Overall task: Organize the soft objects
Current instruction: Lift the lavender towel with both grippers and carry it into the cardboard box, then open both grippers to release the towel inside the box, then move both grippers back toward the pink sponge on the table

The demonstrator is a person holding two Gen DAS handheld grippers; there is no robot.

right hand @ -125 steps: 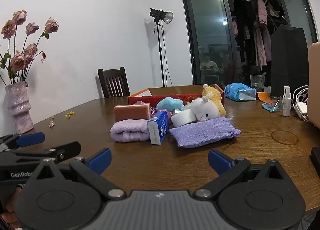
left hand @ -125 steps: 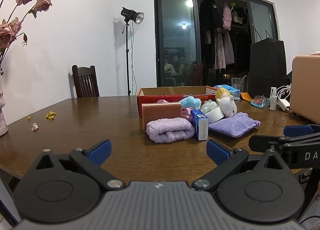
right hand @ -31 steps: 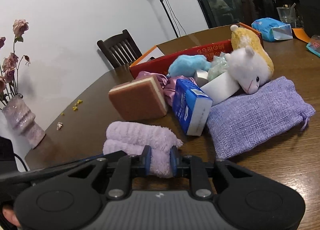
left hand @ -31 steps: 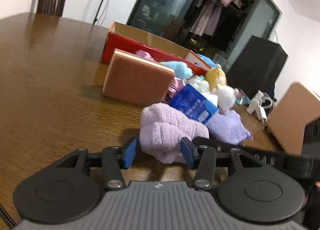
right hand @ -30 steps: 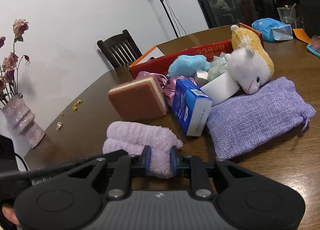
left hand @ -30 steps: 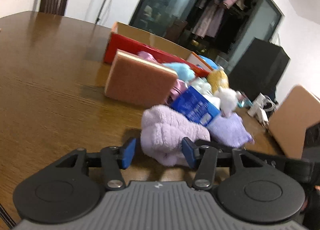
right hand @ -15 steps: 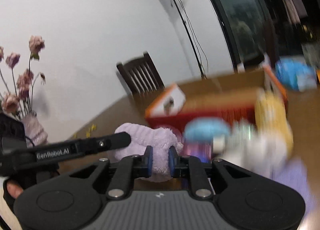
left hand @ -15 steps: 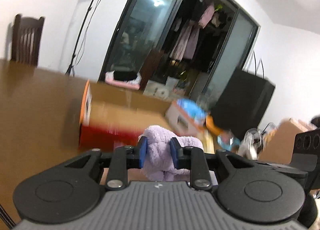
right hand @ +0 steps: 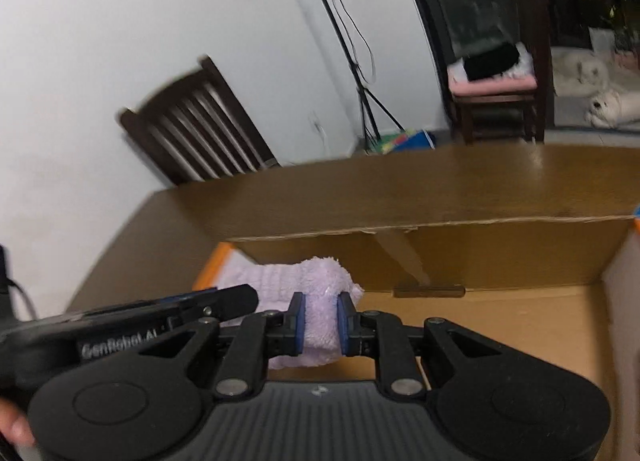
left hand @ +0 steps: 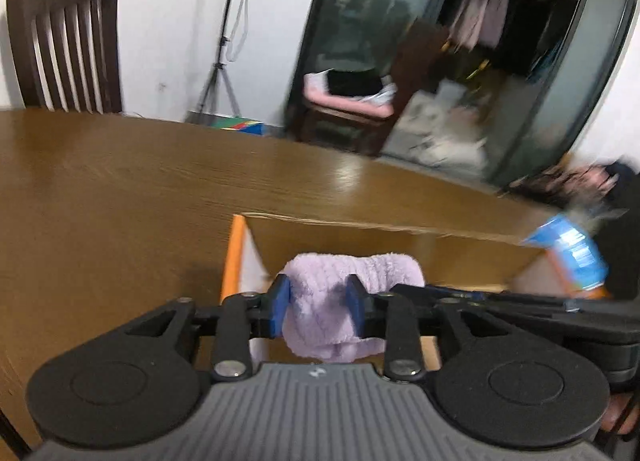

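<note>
A rolled lilac towel hangs between both grippers over the open cardboard box. My left gripper is shut on the towel's left end. My right gripper is shut on the towel, on its right end, above the left part of the box. The box floor under the right gripper is bare brown cardboard. The left gripper's body shows at the left in the right wrist view.
The box stands on a brown wooden table. A blue tissue pack lies by the box's right end. A dark wooden chair stands behind the table, with a light stand and glass doors beyond.
Both grippers closed on the lilac towel, lifted it off the table from the pile of objects, and carried it forward over the open box. Both views now tilt down into the box.
</note>
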